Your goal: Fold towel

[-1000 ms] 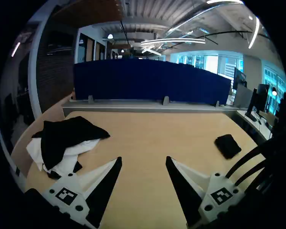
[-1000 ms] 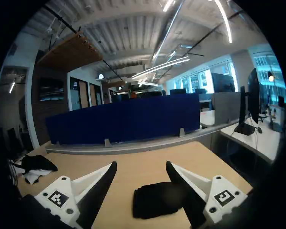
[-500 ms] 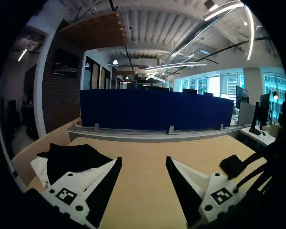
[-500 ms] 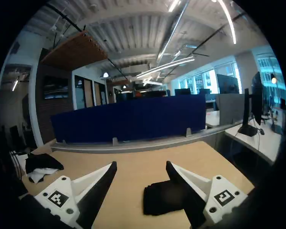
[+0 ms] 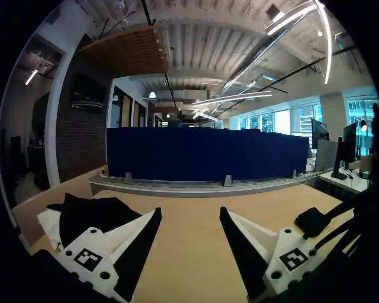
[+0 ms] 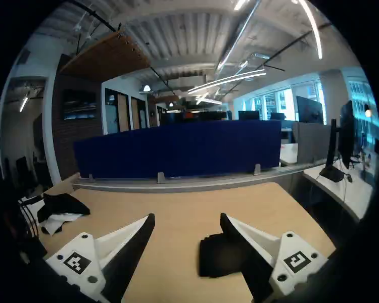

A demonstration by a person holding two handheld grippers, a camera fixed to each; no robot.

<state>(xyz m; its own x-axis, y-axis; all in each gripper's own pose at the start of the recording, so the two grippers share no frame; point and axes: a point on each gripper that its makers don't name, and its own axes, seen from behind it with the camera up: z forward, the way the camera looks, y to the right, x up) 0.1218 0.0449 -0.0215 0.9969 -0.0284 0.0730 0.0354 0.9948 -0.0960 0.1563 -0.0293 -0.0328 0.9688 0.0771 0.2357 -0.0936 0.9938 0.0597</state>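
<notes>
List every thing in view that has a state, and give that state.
left gripper: open, holding nothing.
right gripper: open, holding nothing.
black towel: folded, lying flat on the table.
towel pile: black and white, crumpled, not folded.

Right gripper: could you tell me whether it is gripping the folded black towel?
No, the right gripper is open, and the folded black towel lies flat on the table.
</notes>
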